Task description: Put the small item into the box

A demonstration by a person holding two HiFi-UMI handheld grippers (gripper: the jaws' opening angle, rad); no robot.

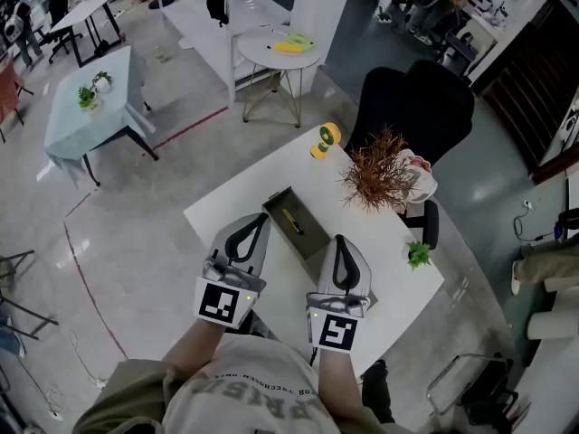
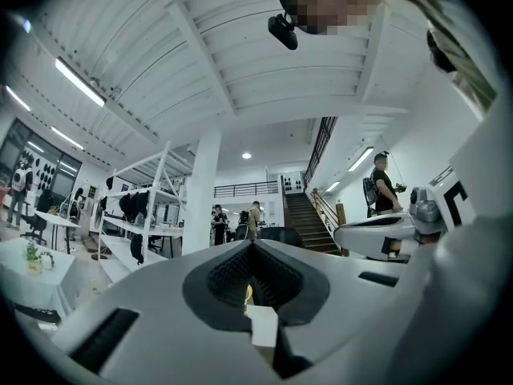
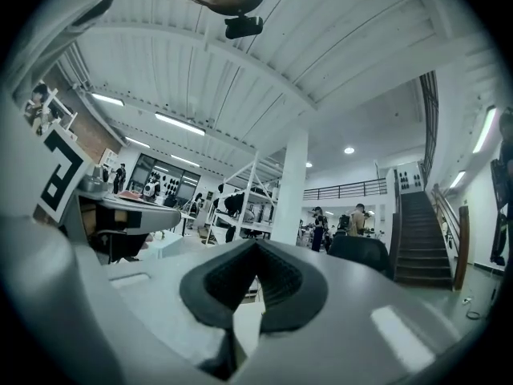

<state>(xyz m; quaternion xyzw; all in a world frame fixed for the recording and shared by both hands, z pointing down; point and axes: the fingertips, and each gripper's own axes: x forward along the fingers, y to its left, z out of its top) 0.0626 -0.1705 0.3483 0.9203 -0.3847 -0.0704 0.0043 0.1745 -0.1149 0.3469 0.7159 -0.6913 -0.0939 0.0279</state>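
Hovering over the near edge of the table [image 1: 237, 194], side by side and pointing away from the person: left gripper [image 1: 260, 219] and right gripper [image 1: 339, 240]. Clenching on nothing in either case, the jaws meeting tip to tip in both gripper views with no item between the pads. Lying just ahead, between the two sets of tips: the box [image 1: 309, 242], open-topped. Resting inside it, on the floor of the box: the small item [image 1: 291, 221], yellow and slender. Judging from this alone, placement appearing complete.

Flagging the main risk: clipping a box wall by swinging either gripper inward or dipping it, given the box sitting just beside both. Possibly sliding the box along the table or jolting the item out as a result.

Standing farther out, ahead and to the right of the right gripper: a dried plant [image 1: 380, 174]. Sitting near the table edge to that gripper's right: a small green plant [image 1: 418, 255]. Waiting at the far corner beyond the box: a yellow object [image 1: 324, 140]. Backing the table: a black chair [image 1: 425, 107]. Finding nothing standing between grippers and box.
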